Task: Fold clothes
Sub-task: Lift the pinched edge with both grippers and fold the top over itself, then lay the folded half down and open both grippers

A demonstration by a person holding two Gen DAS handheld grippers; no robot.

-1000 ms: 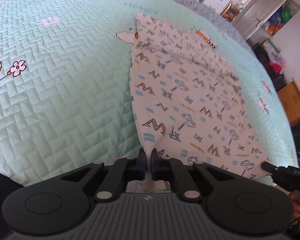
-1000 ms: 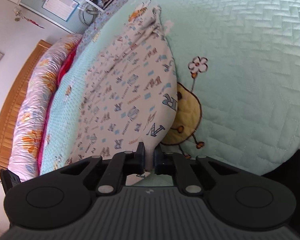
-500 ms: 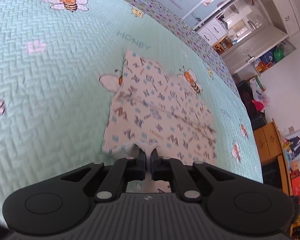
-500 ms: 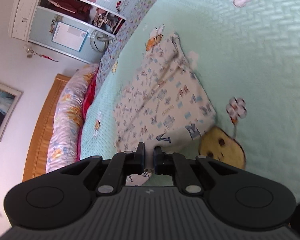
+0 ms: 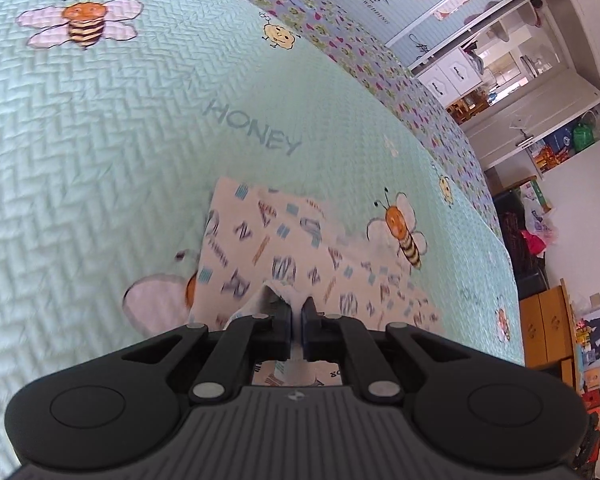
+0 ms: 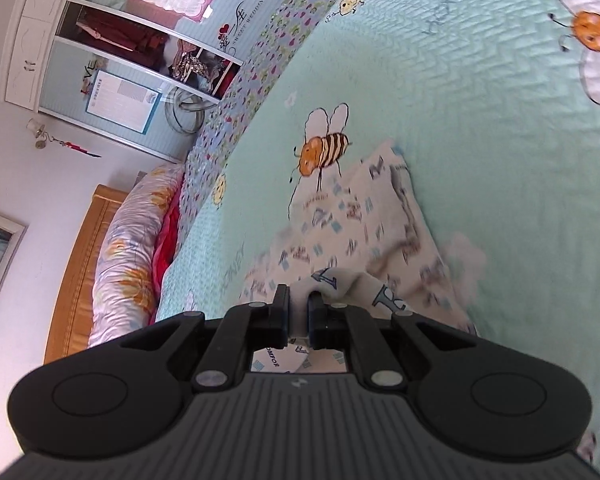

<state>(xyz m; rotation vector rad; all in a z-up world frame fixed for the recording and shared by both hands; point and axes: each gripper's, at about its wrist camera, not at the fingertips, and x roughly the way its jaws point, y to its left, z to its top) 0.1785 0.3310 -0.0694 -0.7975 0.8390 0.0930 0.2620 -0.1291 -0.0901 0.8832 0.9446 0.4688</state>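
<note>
A home bedroom: quilted bedspread, wardrobe, headboard.

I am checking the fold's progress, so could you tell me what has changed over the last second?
Both grippers carried the garment's near edge forward over itself, so far less cloth shows ahead. Left gripper and right gripper stayed clamped on it; the quilt is unchanged.

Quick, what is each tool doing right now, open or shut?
Left tool: shut, pinching an edge of the letter-print cloth.
Right tool: shut, pinching another edge of the same cloth.
</note>
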